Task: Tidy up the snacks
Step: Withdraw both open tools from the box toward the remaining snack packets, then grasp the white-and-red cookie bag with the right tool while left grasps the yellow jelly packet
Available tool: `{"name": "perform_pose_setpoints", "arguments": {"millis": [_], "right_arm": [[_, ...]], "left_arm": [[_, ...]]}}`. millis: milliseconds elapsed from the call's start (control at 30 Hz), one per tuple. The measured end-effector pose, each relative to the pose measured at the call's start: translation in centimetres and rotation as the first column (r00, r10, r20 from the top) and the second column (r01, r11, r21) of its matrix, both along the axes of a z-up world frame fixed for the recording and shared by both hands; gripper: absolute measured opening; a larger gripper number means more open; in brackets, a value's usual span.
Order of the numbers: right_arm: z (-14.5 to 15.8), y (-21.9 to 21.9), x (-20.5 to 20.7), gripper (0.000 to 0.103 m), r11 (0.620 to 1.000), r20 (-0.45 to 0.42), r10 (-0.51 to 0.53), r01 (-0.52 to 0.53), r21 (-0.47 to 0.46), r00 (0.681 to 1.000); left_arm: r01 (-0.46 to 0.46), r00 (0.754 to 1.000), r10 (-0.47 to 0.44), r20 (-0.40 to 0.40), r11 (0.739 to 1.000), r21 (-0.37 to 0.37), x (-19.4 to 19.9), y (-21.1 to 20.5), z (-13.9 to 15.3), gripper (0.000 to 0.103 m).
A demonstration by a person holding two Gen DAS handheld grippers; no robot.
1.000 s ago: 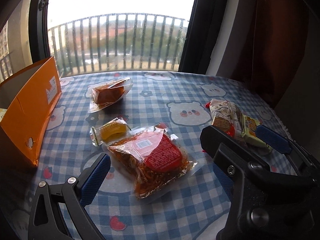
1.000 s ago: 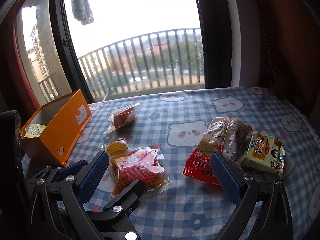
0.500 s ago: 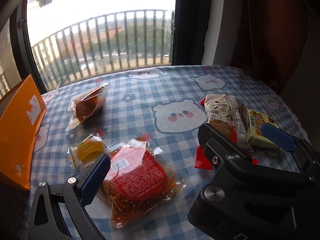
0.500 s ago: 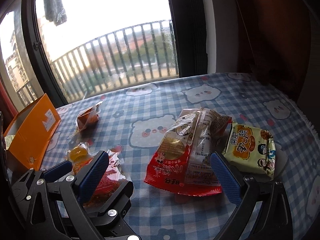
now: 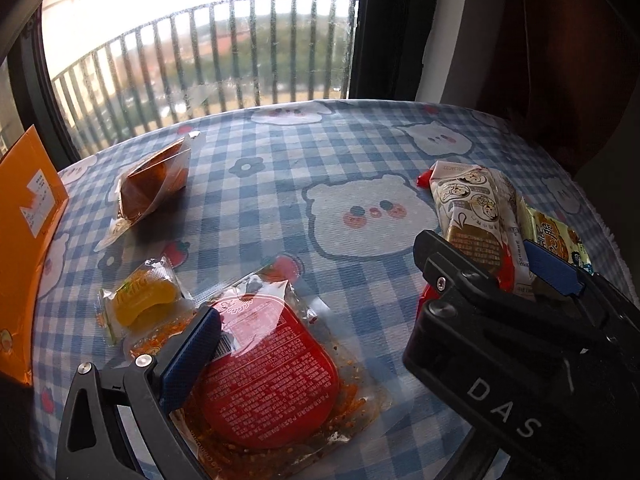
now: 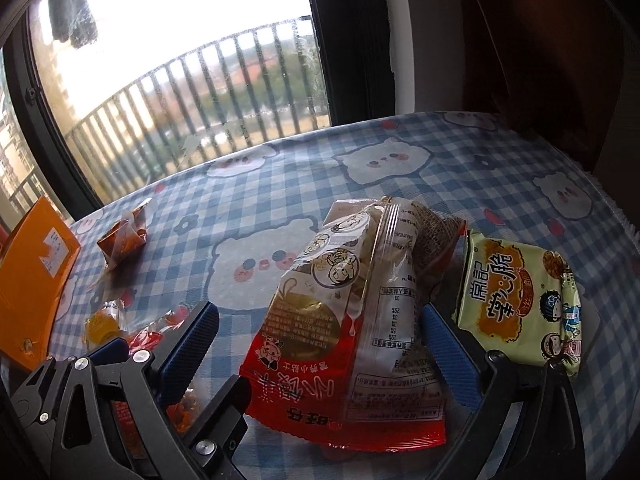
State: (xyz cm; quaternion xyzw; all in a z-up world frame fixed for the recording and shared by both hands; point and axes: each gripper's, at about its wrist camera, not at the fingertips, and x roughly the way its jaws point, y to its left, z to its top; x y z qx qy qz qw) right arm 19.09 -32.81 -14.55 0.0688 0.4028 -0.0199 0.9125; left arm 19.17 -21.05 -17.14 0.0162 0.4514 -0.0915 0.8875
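The right gripper (image 6: 320, 340) hangs with jaws spread around the red snack bag (image 6: 352, 320), near right on the table (image 6: 500, 184) (a yellow packet (image 6: 524, 300) just beside). The left gripper (image 5: 360, 312), jaws also spread, hovers over the noodle pack (image 5: 268, 372), near left.

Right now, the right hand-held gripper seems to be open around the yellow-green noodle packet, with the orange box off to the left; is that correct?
Not quite: the right hand-held gripper is open around the red biscuit bag, not the yellow-green noodle packet, which lies beside it. The orange box is indeed off to the left. The right wrist view shows this.
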Motion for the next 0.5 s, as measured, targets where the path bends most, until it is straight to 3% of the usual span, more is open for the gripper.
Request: {"name": "perform_pose_setpoints", "arguments": {"millis": [67, 267, 500], "right_arm": [[-0.1, -0.1, 0.1, 0.072, 1.000, 0.000, 0.009, -0.009, 0.013, 1.000], [0.3, 0.6, -0.3, 0.049, 0.999, 0.009, 0.040, -0.040, 0.027, 0.999], [1.9, 3.4, -1.4, 0.044, 0.992, 0.055, 0.120, -0.122, 0.036, 0.991]], "left_arm": [[0.001, 1.000, -0.001, -0.004, 1.000, -0.005, 0.0, 0.2, 0.1, 0.102], [0.002, 1.000, -0.002, 0.014, 1.000, 0.007, -0.4, 1.1, 0.7, 0.102], [-0.034, 0.998, 0.032, 0.056, 0.999, 0.030, -1.1, 3.8, 1.8, 0.102]]}}
